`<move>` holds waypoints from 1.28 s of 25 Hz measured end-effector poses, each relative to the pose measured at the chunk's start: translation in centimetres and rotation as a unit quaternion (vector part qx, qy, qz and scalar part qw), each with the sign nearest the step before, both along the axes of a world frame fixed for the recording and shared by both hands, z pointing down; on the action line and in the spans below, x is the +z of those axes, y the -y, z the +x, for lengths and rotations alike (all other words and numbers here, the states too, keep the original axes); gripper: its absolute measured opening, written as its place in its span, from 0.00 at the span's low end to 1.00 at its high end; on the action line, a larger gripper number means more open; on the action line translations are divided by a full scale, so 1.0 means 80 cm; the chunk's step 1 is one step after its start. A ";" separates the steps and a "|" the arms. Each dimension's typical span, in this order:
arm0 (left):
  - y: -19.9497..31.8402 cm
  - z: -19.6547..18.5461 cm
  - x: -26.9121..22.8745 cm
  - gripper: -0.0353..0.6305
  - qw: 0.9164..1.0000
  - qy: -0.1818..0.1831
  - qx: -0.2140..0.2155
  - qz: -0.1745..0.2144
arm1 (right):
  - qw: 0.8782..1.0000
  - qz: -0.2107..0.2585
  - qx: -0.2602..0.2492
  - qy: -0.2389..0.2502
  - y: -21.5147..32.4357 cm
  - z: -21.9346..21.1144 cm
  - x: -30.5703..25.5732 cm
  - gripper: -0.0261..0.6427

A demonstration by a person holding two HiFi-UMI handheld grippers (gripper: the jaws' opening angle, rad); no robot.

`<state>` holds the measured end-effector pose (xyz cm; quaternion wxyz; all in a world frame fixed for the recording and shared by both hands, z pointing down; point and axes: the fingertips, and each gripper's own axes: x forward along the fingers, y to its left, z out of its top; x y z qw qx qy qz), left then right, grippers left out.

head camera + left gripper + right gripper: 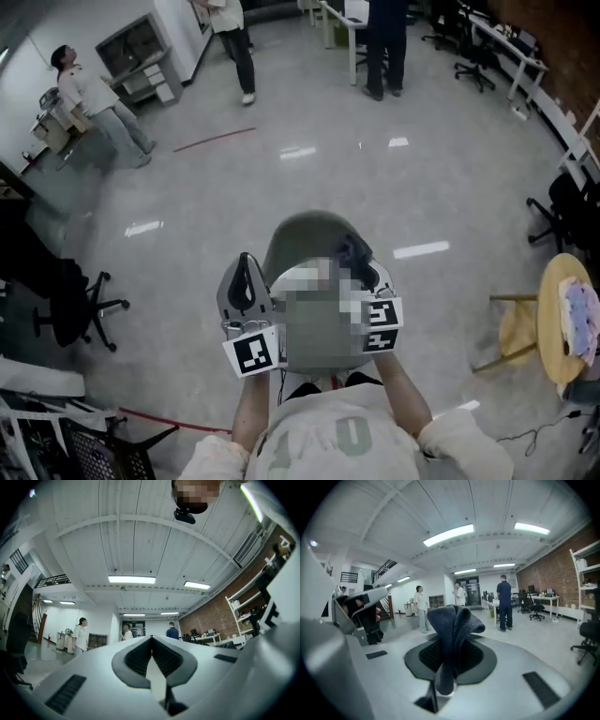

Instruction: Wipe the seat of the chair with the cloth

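In the head view both grippers are held up close under the camera, pointing upward. My right gripper [361,264] is shut on a dark blue-grey cloth [353,249]; in the right gripper view the cloth [453,629] stands folded out of the closed gripper [446,667]. My left gripper [246,262] is shut with nothing in it; its pads [136,658] meet at the tip [151,640]. The chair, a round wooden seat [553,330] on wooden legs, stands far right on the floor, well away from both grippers. A pale lilac fabric thing [581,314] lies on it.
A black office chair [80,302] stands at the left, another [562,211] at the right by a long desk [544,89]. People stand at the far side of the room [98,108] [386,47]. A wire cart [66,450] sits bottom left.
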<state>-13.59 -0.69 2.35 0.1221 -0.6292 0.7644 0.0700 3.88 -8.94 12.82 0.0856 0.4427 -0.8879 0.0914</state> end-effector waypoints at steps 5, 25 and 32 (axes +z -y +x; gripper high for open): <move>-0.023 -0.014 -0.015 0.08 1.000 0.000 0.005 -0.006 | 0.995 0.079 -0.048 0.026 -0.026 -0.035 -0.096 0.12; -0.022 -0.011 -0.033 0.08 0.999 -0.020 0.020 -0.016 | 0.985 0.129 -0.100 0.052 -0.069 -0.079 -0.118 0.12; -0.028 -0.006 -0.039 0.08 0.999 -0.017 0.026 -0.016 | 0.985 0.126 -0.099 0.064 -0.074 -0.077 -0.123 0.12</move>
